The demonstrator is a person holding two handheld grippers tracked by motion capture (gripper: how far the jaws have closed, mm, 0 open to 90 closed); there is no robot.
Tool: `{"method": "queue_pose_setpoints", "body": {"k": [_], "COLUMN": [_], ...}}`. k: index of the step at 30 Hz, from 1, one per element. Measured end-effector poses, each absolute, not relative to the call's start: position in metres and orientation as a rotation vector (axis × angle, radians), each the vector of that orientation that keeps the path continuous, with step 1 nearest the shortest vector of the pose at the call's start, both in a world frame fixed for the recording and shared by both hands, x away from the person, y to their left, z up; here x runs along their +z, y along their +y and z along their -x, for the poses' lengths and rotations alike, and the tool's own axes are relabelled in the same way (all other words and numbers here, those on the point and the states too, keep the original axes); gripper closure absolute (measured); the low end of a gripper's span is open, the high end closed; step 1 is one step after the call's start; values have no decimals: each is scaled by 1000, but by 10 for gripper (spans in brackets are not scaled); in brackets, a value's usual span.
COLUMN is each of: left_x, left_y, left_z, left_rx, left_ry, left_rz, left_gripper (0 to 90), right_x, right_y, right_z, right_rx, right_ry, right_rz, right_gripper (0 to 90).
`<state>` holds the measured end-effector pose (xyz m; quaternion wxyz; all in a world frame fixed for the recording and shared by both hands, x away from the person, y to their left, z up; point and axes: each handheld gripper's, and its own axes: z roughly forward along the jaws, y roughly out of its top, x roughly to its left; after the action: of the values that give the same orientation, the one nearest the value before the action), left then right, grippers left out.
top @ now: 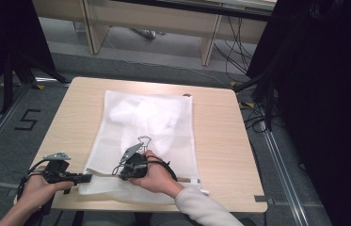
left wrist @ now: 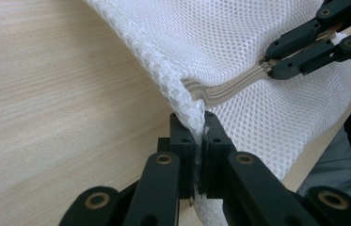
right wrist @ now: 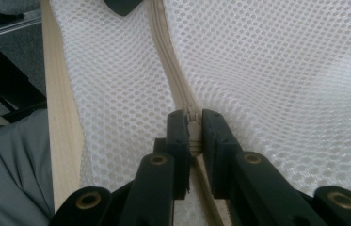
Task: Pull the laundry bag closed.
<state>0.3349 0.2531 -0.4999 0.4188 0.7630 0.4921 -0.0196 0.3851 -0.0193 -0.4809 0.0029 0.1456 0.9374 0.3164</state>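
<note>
Light wooden table [top: 220, 136], grey carpet floor [top: 55, 101], black cables [top: 239, 52], floor marking "5" [top: 27, 120]

Looks like a lab or recording studio setup: black curtains [top: 323, 94] on both sides, tripod legs [top: 15, 75], loose cables [top: 239, 52] on grey carpet [top: 3, 127], a taped "5" [top: 26, 119] on the floor, and one small wooden counter [top: 220, 141] in the middle.

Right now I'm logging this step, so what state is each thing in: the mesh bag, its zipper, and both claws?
Mesh laundry bag: lying flat on the table, something white inside, near-left corner lifted.
Zipper: closed along the stretch seen ahead of the right claw.
Left claw: shut on the bag's corner edge.
Right claw: shut on the zipper, apparently at its slider.
</note>
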Motion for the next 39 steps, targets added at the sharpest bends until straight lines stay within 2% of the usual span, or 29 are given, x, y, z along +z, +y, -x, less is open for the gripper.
{"method": "queue_pose_setpoints", "body": {"k": [39], "left_x": [-500], "left_y": [253], "left_z": [-335], "left_rx": [-46], "left_ry": [1246], "left_rz": [-1914], "left_gripper": [855], "right_x": [-479], "right_y": [-32], "right_z": [-385], "right_rx": [981], "right_ry": [2942], "right_rz": [-474], "right_gripper": [827]}}
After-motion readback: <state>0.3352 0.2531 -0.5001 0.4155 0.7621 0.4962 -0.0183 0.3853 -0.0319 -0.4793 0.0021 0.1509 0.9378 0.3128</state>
